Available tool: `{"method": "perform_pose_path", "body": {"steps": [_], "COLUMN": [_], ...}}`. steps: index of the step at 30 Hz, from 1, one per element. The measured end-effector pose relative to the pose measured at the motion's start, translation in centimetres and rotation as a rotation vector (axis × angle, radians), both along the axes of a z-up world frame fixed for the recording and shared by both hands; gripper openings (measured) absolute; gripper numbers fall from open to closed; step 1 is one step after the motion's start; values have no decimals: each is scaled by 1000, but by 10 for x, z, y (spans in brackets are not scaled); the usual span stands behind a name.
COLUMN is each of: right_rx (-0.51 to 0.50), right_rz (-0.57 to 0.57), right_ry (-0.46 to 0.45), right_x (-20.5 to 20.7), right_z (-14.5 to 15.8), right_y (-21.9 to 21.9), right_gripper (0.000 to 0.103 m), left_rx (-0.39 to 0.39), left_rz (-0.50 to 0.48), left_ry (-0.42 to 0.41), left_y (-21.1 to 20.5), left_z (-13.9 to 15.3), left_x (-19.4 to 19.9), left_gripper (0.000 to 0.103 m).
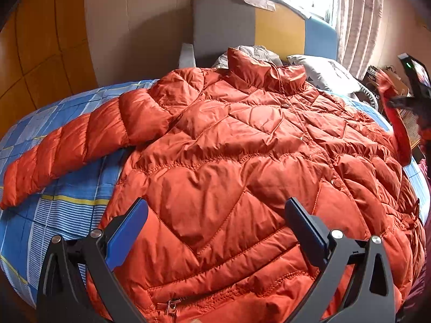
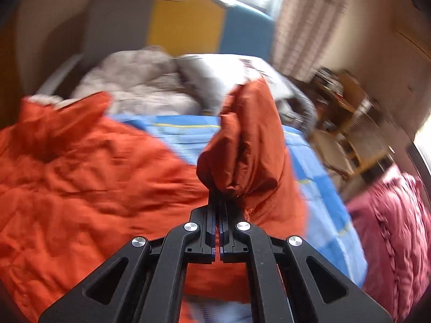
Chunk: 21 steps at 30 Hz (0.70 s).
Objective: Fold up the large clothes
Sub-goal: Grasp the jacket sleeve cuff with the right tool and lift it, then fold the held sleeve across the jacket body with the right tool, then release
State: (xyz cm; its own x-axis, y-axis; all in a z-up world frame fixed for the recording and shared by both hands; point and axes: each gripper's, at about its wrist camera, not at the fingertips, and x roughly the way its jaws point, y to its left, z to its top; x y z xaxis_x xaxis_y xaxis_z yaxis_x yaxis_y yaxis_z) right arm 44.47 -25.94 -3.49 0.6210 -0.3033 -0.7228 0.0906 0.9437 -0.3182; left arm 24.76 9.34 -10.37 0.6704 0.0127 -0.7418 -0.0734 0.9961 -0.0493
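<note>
Orange, glossy quilted nylon: a puffy jacket [image 1: 242, 145] lies front-up on the blue plaid bedspread [image 1: 67, 188], spreading ahead of and beneath the left gripper [image 1: 215, 228], whose jaws gape empty. The right gripper [image 2: 218, 202] pinches its bunched sleeve [image 2: 242, 145], lifted.

One orange quilted jacket [image 1: 242, 161] with two sleeves: one sleeve [image 1: 75, 145] lying flat, the other sleeve [image 2: 247, 145] raised. One bed with a blue checked cover [image 1: 67, 207]. Two grippers: the left gripper [image 1: 215, 231] and the right gripper [image 2: 219, 202]. One grey padded garment [image 2: 140, 86], one pillow [image 1: 323, 72], one dark red quilted item [image 2: 390, 228], and one three-coloured headboard [image 1: 269, 29].
</note>
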Motion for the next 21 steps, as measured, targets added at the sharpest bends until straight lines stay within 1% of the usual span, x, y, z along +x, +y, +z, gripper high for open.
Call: {"method": "perform_pose_path", "body": {"steps": [1,4,8,10,14,16,17,18,19,20,21], "right_rx": [-2,6,3,17,47,90,113,132,157,186,226], "right_rz": [35,98,168,212,254,260,259,257,254,250,248], "right_ry": [5,24,53,69,97,109,116,121,126,133,133], "right_x": [0,-1,-10,-15,-19,-23,-24,-22,-22,-23,-26], "right_z": [-4,-12,-24,-30,-45,-50,-52,-54,-55,-56,-55], "right_y": [18,48,84,98,114,115,115,114,113,113,110], "right_gripper": [2,2,2,2,2,2,2,5,13,41,60], "left_rx": [-2,-18,-38,-53,-76,-84,-106,-125,-135,-140,-159], "left_rz": [-2,-1,-10,-14,-20,-24,-31,-31,-18,-10,-6], "left_ry": [2,6,15,21,51,60,65,64,59,55,53], "left_y": [0,3,4,5,6,6,7,7,8,9,9], "left_z": [0,-1,-3,-4,-7,-8,-9,-9,-8,-7,-6], "left_x": [1,2,6,9,17,21,23,25,26,27,29], "left_gripper": [101,101,101,101,101,101,101,101,101,100,100]}}
